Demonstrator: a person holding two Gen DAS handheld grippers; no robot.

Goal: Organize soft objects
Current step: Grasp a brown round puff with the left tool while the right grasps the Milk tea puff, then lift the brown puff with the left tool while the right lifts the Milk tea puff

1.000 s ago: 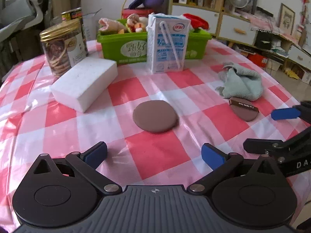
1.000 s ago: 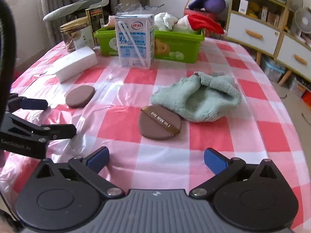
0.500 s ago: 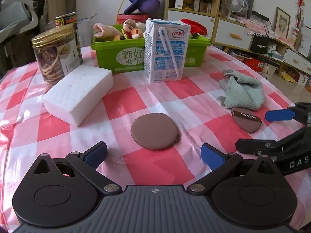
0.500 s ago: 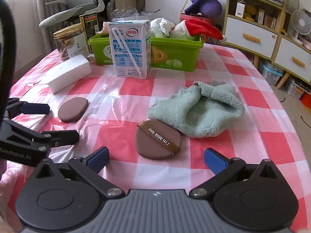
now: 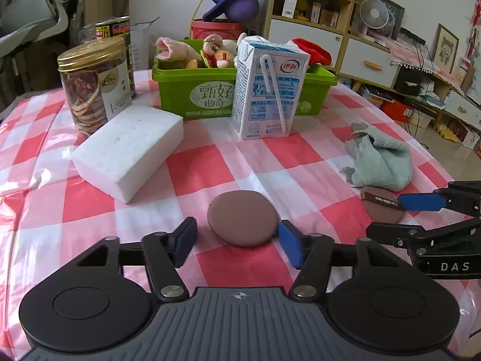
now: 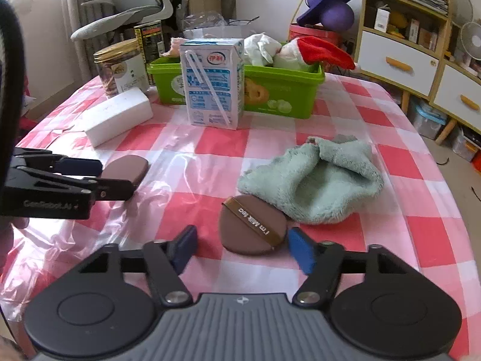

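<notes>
A plain brown round puff (image 5: 242,218) lies on the checked tablecloth between the jaws of my left gripper (image 5: 237,242), which are closing. Its right pad sits at the puff's edge and a gap stays on the left. A second brown puff with a lettered ribbon (image 6: 252,225) lies between the closing jaws of my right gripper (image 6: 242,248), the right pad at its rim and the left pad apart from it. A mint green towel (image 6: 315,180) lies crumpled just behind this puff. The green bin (image 5: 210,96) at the back holds plush toys.
A milk carton (image 5: 267,90) stands in front of the bin. A white foam block (image 5: 129,150) and a gold-lidded cookie jar (image 5: 93,84) sit at the back left. Shelves and drawers (image 6: 396,63) stand beyond the table's right edge.
Both grippers' jaws have narrowed from wide open to close around their puffs. Each puff now sits nearer the fingertips in its own view.
</notes>
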